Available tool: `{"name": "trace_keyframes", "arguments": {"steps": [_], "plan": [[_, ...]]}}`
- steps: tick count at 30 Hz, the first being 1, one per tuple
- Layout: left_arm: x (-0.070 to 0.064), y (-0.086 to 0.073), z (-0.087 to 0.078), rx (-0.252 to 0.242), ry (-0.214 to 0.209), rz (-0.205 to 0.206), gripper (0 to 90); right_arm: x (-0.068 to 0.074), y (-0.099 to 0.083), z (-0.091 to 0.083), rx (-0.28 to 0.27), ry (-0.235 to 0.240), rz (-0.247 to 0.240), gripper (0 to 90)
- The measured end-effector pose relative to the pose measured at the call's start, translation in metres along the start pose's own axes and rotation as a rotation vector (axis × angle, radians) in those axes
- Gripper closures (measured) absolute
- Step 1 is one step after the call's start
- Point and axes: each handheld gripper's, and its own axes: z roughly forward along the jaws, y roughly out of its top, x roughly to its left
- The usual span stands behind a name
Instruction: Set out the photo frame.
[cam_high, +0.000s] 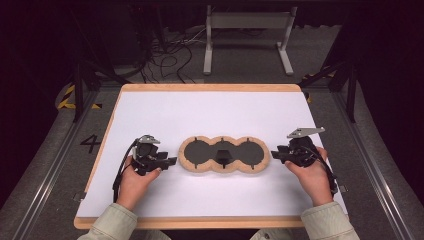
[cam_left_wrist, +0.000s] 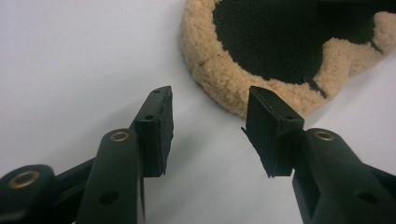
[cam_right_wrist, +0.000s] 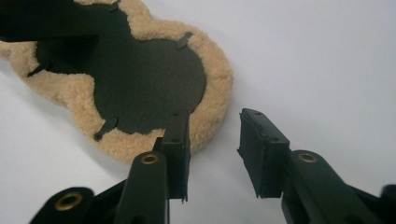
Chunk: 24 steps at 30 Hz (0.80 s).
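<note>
I see the pad (cam_high: 224, 154), a tan fleecy piece of three joined rings with a black centre, lying flat on the white table (cam_high: 210, 112), near its front middle. My left gripper (cam_high: 170, 161) rests just left of it, jaws spread and empty. My right gripper (cam_high: 274, 154) sits at its right end, jaws spread too, holding nothing.

My table (cam_high: 150, 90) — wood-edged top, white sheet (cam_high: 210, 115) covering nearly all of it. One thing lying on sheet, near my edge, centred: tan fleecy pad (cam_high: 224, 154) shaped as three joined rings, black inside — small black tabs at inner rim, dark block at middle ring.
</note>
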Motion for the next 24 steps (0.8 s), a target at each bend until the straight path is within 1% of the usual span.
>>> {"name": "trace_keyframes", "arguments": {"steps": [1,2,3,4,5,7,8,9,11,13,15,17,18,19,20,22,24], "plan": [[0.0,0.0,0.0,0.0,0.0,0.0,49.9,0.0,0.0,0.0,0.0,0.0,0.0,60.5],[0.0,0.001,0.001,-0.003,0.003,-0.006,49.9,-0.001,-0.001,0.002,0.01,0.011,0.009,57.1],[0.0,0.001,0.001,-0.006,-0.001,-0.014,45.9,-0.001,-0.001,0.005,0.018,0.031,0.016,53.6],[0.0,0.002,0.002,-0.011,-0.006,-0.023,43.8,-0.001,-0.002,0.006,0.017,0.049,0.018,51.8],[0.0,0.002,0.003,-0.015,-0.012,-0.032,43.8,-0.001,-0.002,0.006,0.017,0.049,0.018,51.8],[-0.001,0.004,0.005,-0.013,-0.03,-0.051,40.3,0.0,-0.002,0.011,0.036,0.087,0.021,46.1],[-0.002,0.005,0.006,-0.006,-0.032,-0.05,39.2,0.002,-0.002,0.015,0.047,0.107,0.019,44.8],[-0.003,0.006,0.009,0.004,-0.036,-0.052,38.0,0.003,-0.003,0.017,0.056,0.114,0.019,43.5],[-0.004,0.006,0.012,0.021,-0.041,-0.054,34.4,0.004,-0.003,0.022,0.069,0.124,0.015,40.9],[-0.005,0.007,0.016,0.043,-0.05,-0.049,33.7,0.006,-0.004,0.026,0.08,0.139,0.012,38.2],[-0.007,0.007,0.02,0.061,-0.048,-0.041,33.1,0.007,-0.004,0.029,0.095,0.15,0.008,35.7],[-0.009,0.008,0.024,0.08,-0.048,-0.039,29.9,0.008,-0.005,0.031,0.104,0.157,0.006,33.5],[-0.009,0.008,0.026,0.083,-0.049,-0.045,28.4,0.008,-0.005,0.033,0.106,0.159,0.004,31.9],[-0.009,0.009,0.027,0.087,-0.042,-0.041,26.1,0.008,-0.005,0.034,0.112,0.161,0.001,30.4],[-0.009,0.009,0.028,0.091,-0.049,-0.051,24.3,0.009,-0.005,0.035,0.114,0.166,0.002,29.1],[-0.007,0.011,0.029,0.087,-0.054,-0.05,22.7,0.009,-0.005,0.037,0.121,0.174,0.01,26.6],[-0.007,0.012,0.03,0.083,-0.067,-0.063,21.4,0.009,-0.005,0.038,0.136,0.17,0.018,24.1]]}}
